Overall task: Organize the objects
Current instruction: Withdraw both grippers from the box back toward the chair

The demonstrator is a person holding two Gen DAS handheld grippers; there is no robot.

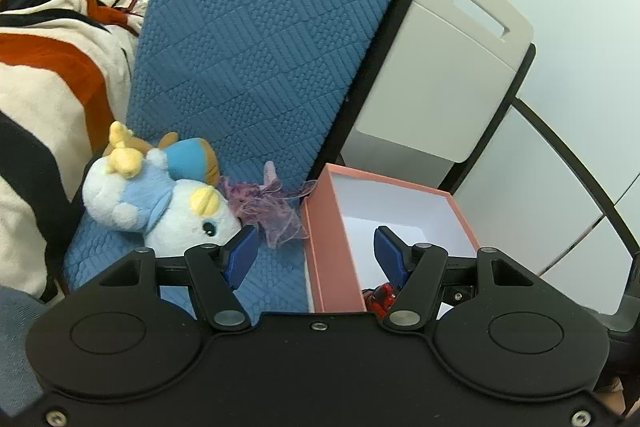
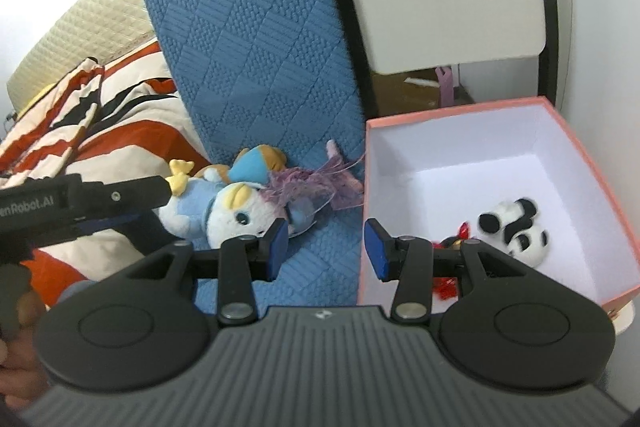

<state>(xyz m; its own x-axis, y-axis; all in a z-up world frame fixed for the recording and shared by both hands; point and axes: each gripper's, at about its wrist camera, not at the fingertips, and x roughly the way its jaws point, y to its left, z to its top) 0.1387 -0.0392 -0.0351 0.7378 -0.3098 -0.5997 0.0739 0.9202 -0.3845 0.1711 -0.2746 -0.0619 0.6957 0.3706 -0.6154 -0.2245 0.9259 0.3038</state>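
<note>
A white and blue plush toy (image 1: 168,203) with yellow tufts lies on the blue quilted cushion (image 1: 256,39), with a purple gauzy toy (image 1: 266,207) beside it. A pink box (image 1: 328,239) with a white inside stands to the right. In the right wrist view the box (image 2: 576,155) holds a panda plush (image 2: 516,227) and a red item (image 2: 456,239); the plush toy (image 2: 224,207) lies left of it. My left gripper (image 1: 316,255) is open and empty, straddling the box's left wall. My right gripper (image 2: 326,247) is open and empty, above the cushion by the box's near corner.
A striped orange, black and cream blanket (image 1: 52,59) lies to the left. A white cabinet (image 1: 448,67) with a black frame stands behind the box. The left gripper's body (image 2: 80,207) shows at the left of the right wrist view.
</note>
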